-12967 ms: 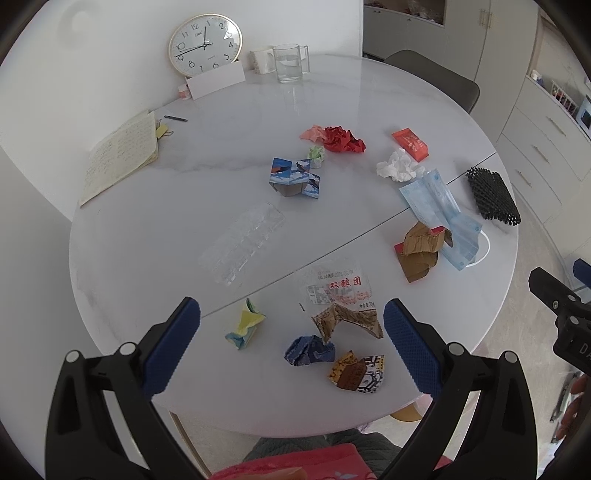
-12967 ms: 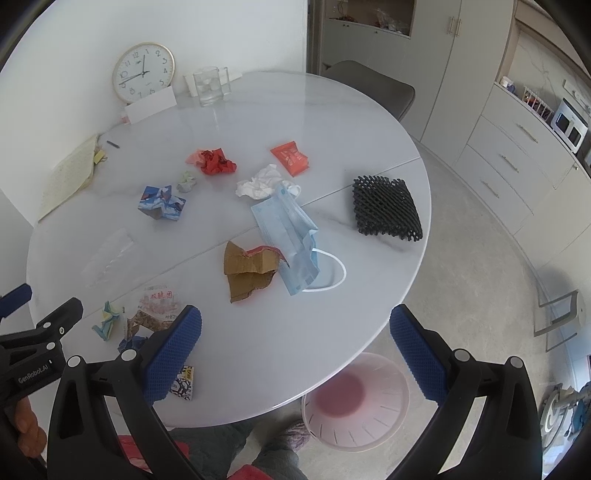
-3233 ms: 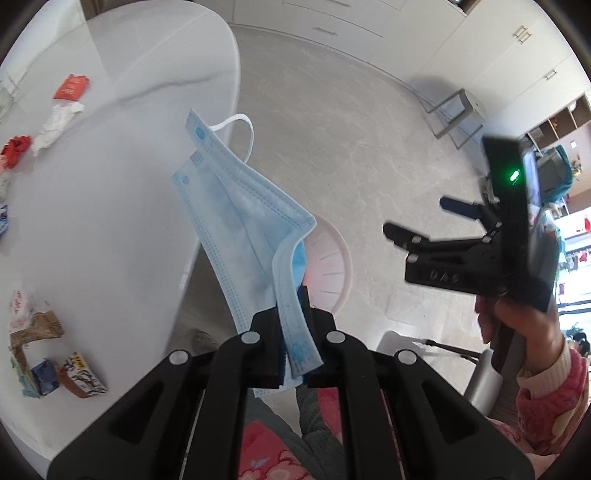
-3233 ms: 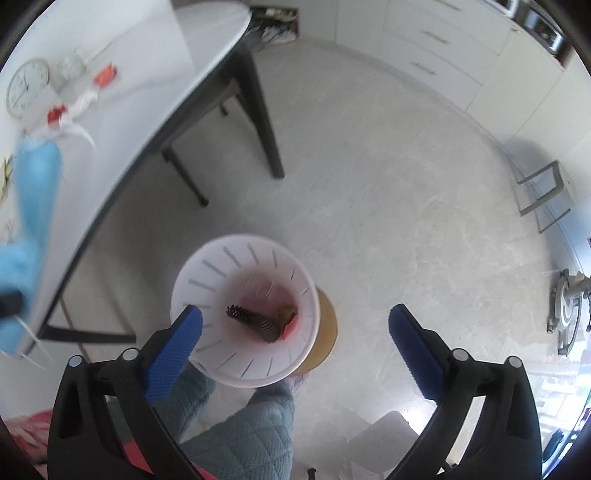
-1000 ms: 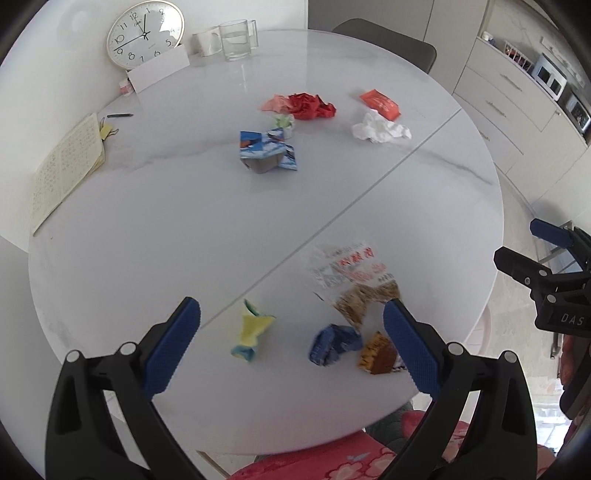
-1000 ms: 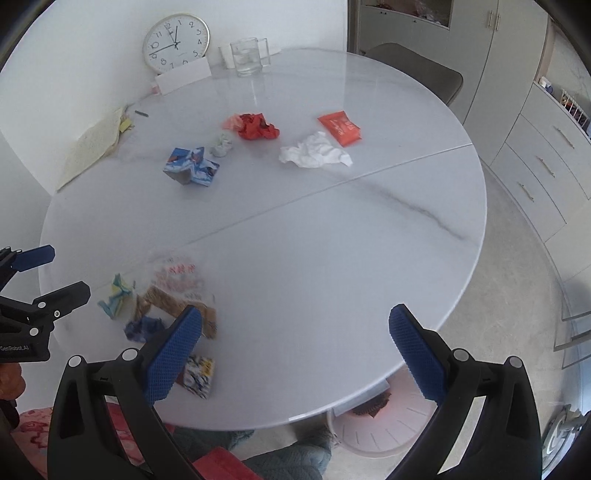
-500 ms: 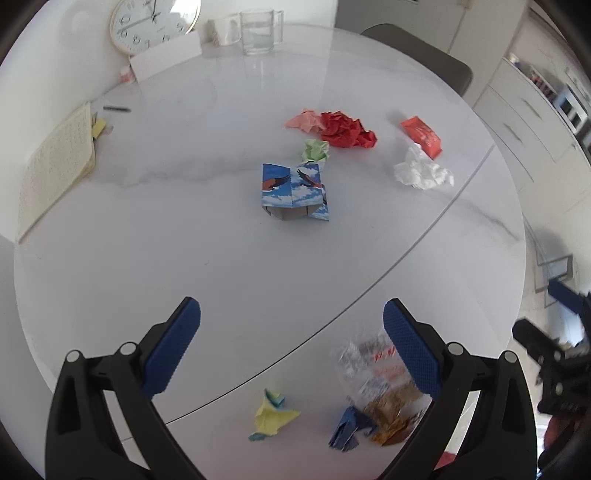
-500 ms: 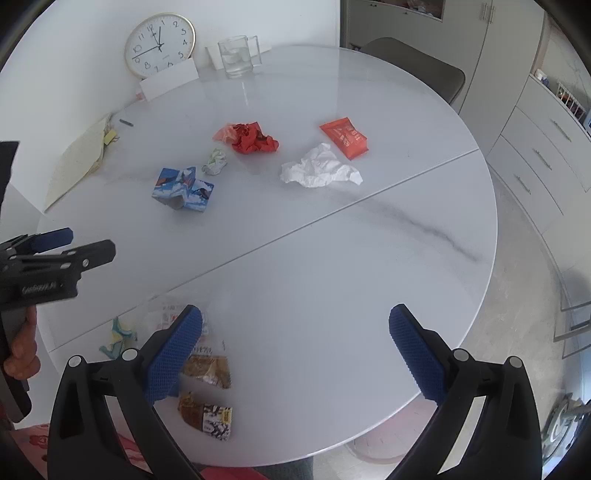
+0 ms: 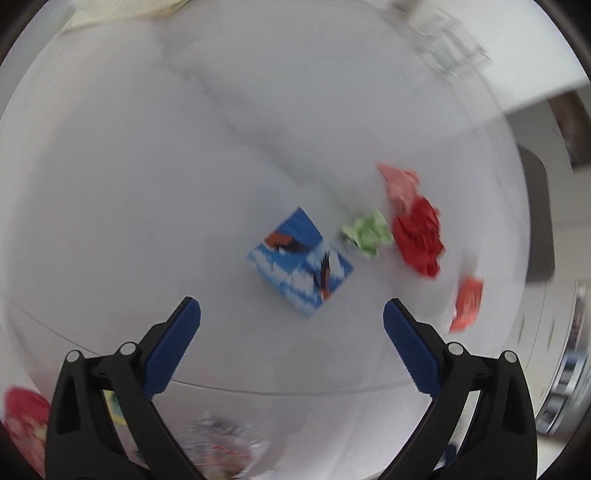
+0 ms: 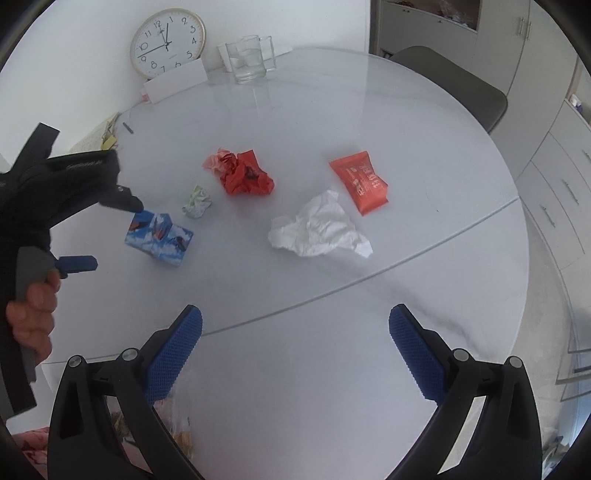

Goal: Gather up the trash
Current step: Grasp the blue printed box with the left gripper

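Note:
A blue printed carton (image 9: 299,260) (image 10: 159,233) lies on the white round table (image 10: 369,280). My left gripper (image 9: 291,317) hangs open just short of it, nothing between its fingers; in the right wrist view the left gripper (image 10: 103,230) flanks the carton. Beside the carton lie a green paper ball (image 9: 367,234) (image 10: 197,201), a red crumpled paper (image 9: 419,240) (image 10: 245,173) and an orange packet (image 9: 467,302) (image 10: 360,181). A white tissue (image 10: 319,227) rests ahead of my open, empty right gripper (image 10: 295,332).
A clock (image 10: 167,41), a card and a glass jug (image 10: 251,59) stand at the table's far edge, a notebook (image 9: 122,11) at the far left. Wrappers (image 9: 221,443) lie near the front edge. A grey chair (image 10: 454,85) and white cabinets stand to the right.
My left gripper has moved forward and down toward the blue carton, with its view blurred by motion. The right gripper has edged closer to the table middle. Both stay open.

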The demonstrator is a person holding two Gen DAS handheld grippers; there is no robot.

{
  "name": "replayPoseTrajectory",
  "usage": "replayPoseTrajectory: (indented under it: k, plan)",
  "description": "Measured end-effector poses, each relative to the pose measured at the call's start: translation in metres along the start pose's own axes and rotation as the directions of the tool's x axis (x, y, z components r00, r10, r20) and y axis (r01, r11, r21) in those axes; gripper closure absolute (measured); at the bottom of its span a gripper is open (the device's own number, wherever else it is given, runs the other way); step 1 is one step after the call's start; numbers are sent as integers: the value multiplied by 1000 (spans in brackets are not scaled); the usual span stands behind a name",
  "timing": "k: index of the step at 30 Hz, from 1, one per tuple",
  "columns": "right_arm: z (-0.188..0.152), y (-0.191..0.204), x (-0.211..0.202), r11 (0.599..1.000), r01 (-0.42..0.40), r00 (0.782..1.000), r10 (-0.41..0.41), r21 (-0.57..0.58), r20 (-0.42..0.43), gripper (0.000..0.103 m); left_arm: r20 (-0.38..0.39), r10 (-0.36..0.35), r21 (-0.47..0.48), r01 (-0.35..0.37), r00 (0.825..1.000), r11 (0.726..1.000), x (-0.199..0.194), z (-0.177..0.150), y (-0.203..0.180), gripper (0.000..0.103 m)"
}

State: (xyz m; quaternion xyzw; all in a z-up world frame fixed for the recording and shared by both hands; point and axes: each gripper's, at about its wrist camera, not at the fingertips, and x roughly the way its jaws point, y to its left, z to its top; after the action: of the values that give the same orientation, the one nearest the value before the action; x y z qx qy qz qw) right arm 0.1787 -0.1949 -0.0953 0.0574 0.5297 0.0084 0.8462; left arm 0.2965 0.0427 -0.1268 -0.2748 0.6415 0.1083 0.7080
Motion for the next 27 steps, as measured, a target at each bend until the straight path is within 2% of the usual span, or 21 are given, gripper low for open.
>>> replayPoseTrajectory:
  k: [3, 5, 9, 11, 14, 16, 18, 21, 27]
  plan:
    - [10, -7, 10, 1000, -13, 1000, 13, -9, -7, 3, -41, 9, -170, -16, 999, 985, 19, 12, 3, 8]
    - [15, -10, 15, 1000, -23, 1000, 23, -13, -12, 3, -61, 13, -228, -27, 998, 973, 28, 13, 5, 8]
    - [22, -17, 27, 999, -47, 999, 46, -11, -27, 3, -79, 24, -274, -45, 997, 961, 39, 12, 2, 8]
    - [24, -20, 33, 999, -52, 998, 52, -11, -36, 3, -81, 36, -292, -58, 996, 955, 44, 11, 0, 12]
    - [26, -23, 38, 998, -61, 997, 61, -4, -40, 3, -107, 45, -297, -75, 993, 952, 53, 13, -3, 21]
    - [27, -24, 40, 998, -67, 997, 66, -1, -41, 3, -139, 77, -274, -113, 987, 955, 58, 15, -5, 22]
    - [28, -24, 41, 997, -71, 997, 70, -4, -43, 3, -152, 83, -255, -120, 985, 959, 60, 17, -6, 42]
    - [28, -20, 42, 997, -73, 996, 72, -15, -45, 3, -183, 44, -235, -87, 982, 968, 64, 18, -3, 46]
    - [33, -12, 45, 995, -92, 995, 91, -33, -47, 3, -161, 41, -171, -69, 986, 983, 57, 13, 3, 48]
